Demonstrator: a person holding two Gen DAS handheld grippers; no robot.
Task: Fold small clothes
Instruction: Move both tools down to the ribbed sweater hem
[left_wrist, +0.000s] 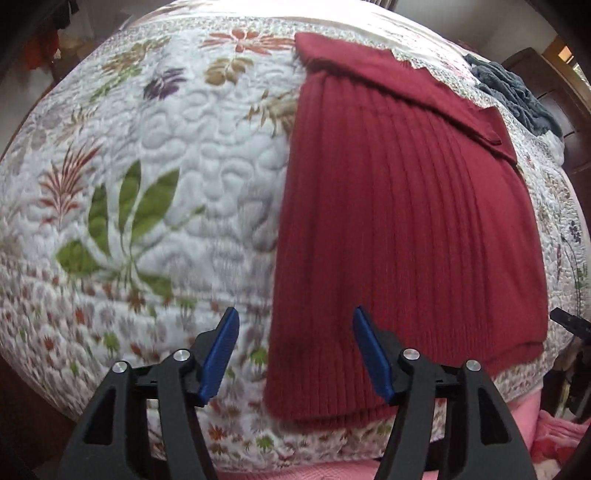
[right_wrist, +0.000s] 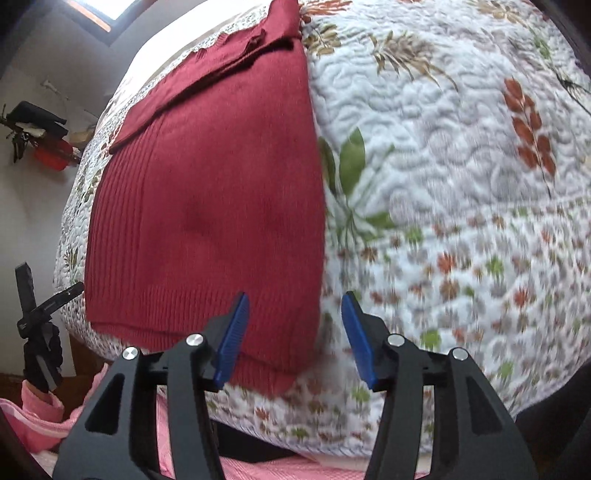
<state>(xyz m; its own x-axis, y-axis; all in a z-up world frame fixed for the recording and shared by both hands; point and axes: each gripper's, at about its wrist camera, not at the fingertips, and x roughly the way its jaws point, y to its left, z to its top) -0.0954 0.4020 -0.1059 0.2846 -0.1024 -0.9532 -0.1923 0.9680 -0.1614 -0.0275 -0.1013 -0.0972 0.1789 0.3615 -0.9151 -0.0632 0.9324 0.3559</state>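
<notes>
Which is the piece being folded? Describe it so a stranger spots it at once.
Start at the white flowered quilt covering the bed. Lying flat on it is a dark red ribbed sweater, a sleeve folded across its far end. It is the only red piece; the other garment, a gray one, sits bunched at the far edge.

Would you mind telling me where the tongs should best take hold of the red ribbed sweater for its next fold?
Probably the near hem corners of the red ribbed sweater, approached from the near bed edge. It lies flat on the quilt, and only there does its edge lift.
</notes>
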